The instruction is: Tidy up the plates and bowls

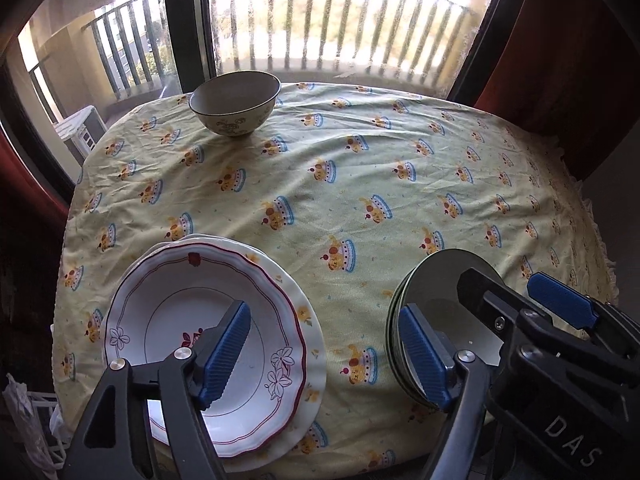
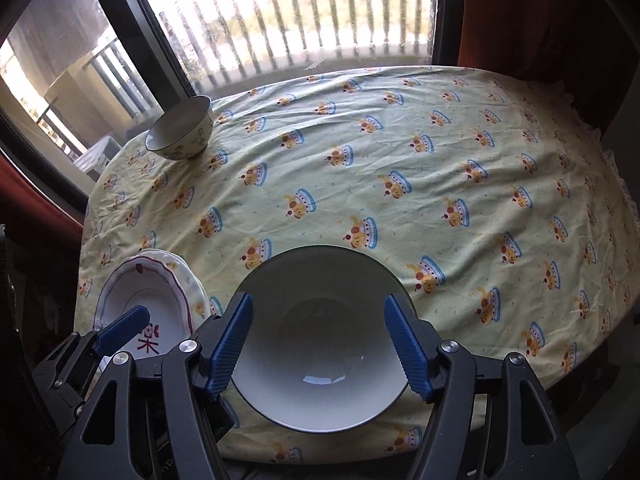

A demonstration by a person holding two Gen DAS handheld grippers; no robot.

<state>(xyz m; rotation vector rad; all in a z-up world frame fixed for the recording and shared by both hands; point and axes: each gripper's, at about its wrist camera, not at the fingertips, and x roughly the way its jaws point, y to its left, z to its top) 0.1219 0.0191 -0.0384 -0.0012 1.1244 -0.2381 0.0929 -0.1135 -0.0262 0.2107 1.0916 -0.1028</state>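
Both grippers stood with fingers apart and nothing between the pads. The left gripper (image 1: 324, 354) hung above the stack of plates (image 1: 208, 344) at the near left of the table (image 1: 360, 184); one pad showed over the top plate without pressing on it. The right gripper (image 2: 318, 346) hung above the stack of bowls (image 2: 320, 360) at the near middle, its pads either side of the rim and clear of it.

Judgement: two stacks looked set down and let go, so the step in hand was the release. One small bowl (image 1: 235, 102) stood alone at the far left corner, well apart from both stacks. The next move likely called for a long reach to that bowl, a grip on its rim, and a carry to the bowl stack.

Contents: the top plate, the top bowl and the small bowl all appeared empty.
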